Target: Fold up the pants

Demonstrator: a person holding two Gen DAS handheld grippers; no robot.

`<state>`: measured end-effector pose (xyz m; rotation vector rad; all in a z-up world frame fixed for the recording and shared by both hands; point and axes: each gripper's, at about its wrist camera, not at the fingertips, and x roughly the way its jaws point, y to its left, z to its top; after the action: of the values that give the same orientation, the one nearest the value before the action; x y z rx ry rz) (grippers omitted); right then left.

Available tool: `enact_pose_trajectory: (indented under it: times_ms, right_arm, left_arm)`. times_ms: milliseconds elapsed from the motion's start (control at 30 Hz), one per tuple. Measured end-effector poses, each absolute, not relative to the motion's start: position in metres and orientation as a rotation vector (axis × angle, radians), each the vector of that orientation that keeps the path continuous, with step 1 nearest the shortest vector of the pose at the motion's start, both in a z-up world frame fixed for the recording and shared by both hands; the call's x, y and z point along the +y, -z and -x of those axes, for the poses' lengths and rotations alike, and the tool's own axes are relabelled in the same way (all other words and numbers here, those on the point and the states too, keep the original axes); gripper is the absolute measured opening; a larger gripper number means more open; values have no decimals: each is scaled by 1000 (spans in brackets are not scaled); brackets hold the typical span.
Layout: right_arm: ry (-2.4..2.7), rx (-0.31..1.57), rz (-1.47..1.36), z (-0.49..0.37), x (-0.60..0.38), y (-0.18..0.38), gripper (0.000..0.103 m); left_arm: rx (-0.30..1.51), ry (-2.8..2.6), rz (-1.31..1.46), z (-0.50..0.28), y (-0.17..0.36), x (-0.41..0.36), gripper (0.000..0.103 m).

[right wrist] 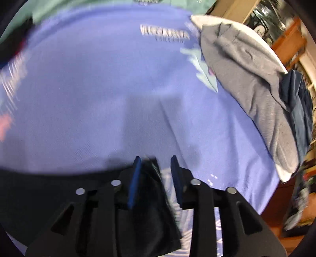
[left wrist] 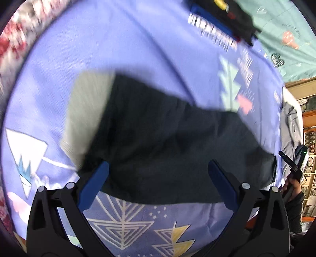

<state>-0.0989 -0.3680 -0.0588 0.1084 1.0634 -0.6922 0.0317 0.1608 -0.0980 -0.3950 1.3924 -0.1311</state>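
Dark pants (left wrist: pixel 158 138) lie folded on a blue patterned bedsheet (left wrist: pixel 138 49), with a grey-green band at their far left end. My left gripper (left wrist: pixel 158 168) is open wide above the near edge of the pants, holding nothing. In the right wrist view the pants (right wrist: pixel 59 187) fill the lower left. My right gripper (right wrist: pixel 155 160) has its fingers partly apart, with a corner of the dark cloth between them; the frame is blurred and I cannot tell whether they clamp it. The other gripper also shows at the right edge of the left wrist view (left wrist: pixel 296 164).
A grey garment (right wrist: pixel 246 83) and a dark blue one (right wrist: pixel 300 102) lie piled at the sheet's right edge. Dark folded clothes (left wrist: pixel 227 17) sit at the far side. A teal cloth (left wrist: pixel 286 29) lies beyond. Wooden shelves (left wrist: pixel 308 138) stand to the right.
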Motion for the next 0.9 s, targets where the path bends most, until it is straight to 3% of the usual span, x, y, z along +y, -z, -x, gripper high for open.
enact_pose_trajectory:
  times_ms: [133,267,567,700,900]
  right_arm:
    - [373,1017,-211,70,-307,43,39]
    - [44,1067,-293,16,-223,64,39]
    - [-302,1218,-243,-75,-72,103,11]
    - [-367,1281,-226,-69,-57,113,10]
    - [-389,1337,-263,-45,-65,131,8]
  left_arm:
    - [1376,76,338,-41,93,171,101]
    - [1406,-34,334,-40,107,192,101]
    - [1493,-175,345,-20,139,230,101]
    - [1495,-192,433,-12,142,247,100]
    - [1357,-39,318,-28,97,206,100]
